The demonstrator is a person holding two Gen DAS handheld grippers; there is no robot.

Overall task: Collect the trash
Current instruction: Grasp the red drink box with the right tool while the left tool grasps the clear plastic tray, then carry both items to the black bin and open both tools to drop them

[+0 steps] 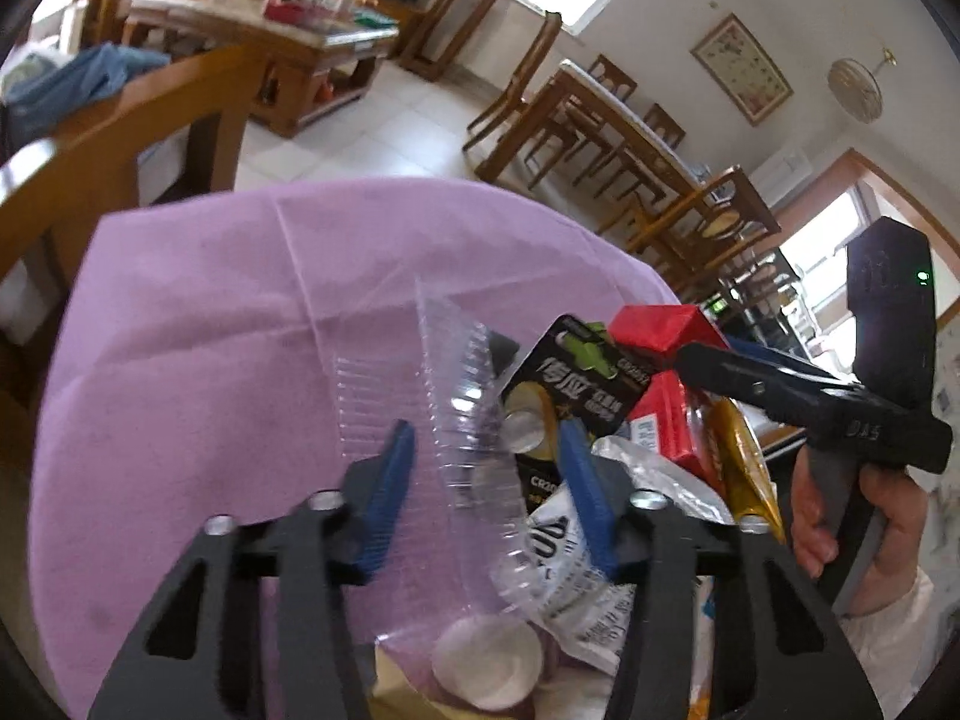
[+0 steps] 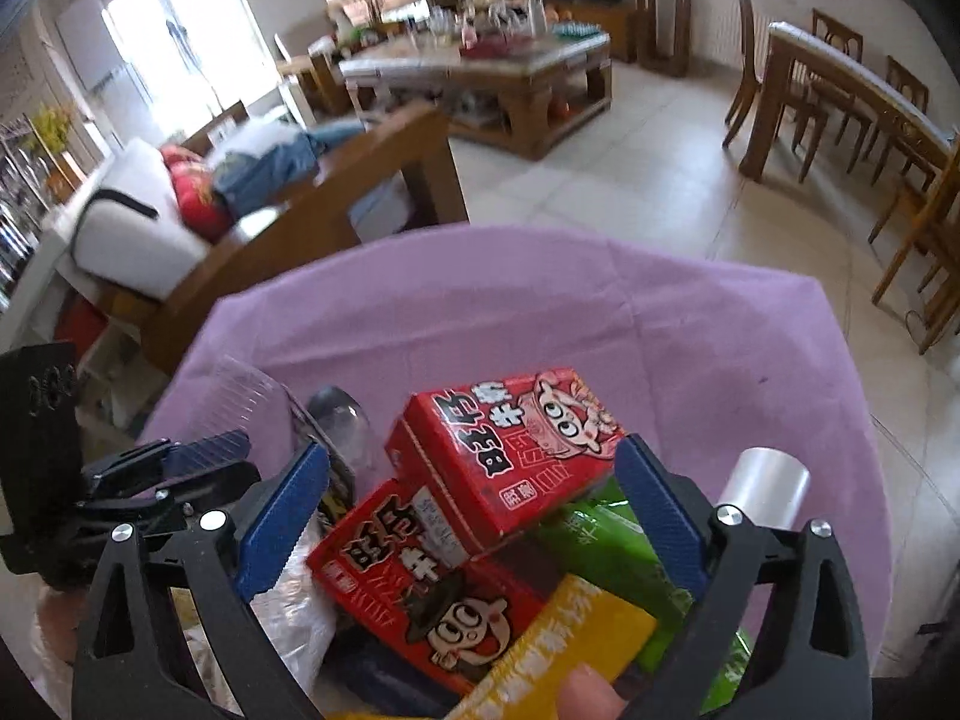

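Note:
A heap of trash lies on the purple tablecloth. My left gripper points down at it with its blue pads narrowed around a crumpled clear plastic container. Whether the pads press on it I cannot tell. Beside it lie a black battery card, a gold wrapper and a white wrapper. My right gripper stands wide open astride two red milk cartons, one lying on the other. A hand holds that gripper.
A green packet, a yellow packet and a silver cylinder lie near the right pad. A white round cup sits close below. Beyond the cloth's far edge stand a wooden sofa arm, a coffee table and dining chairs.

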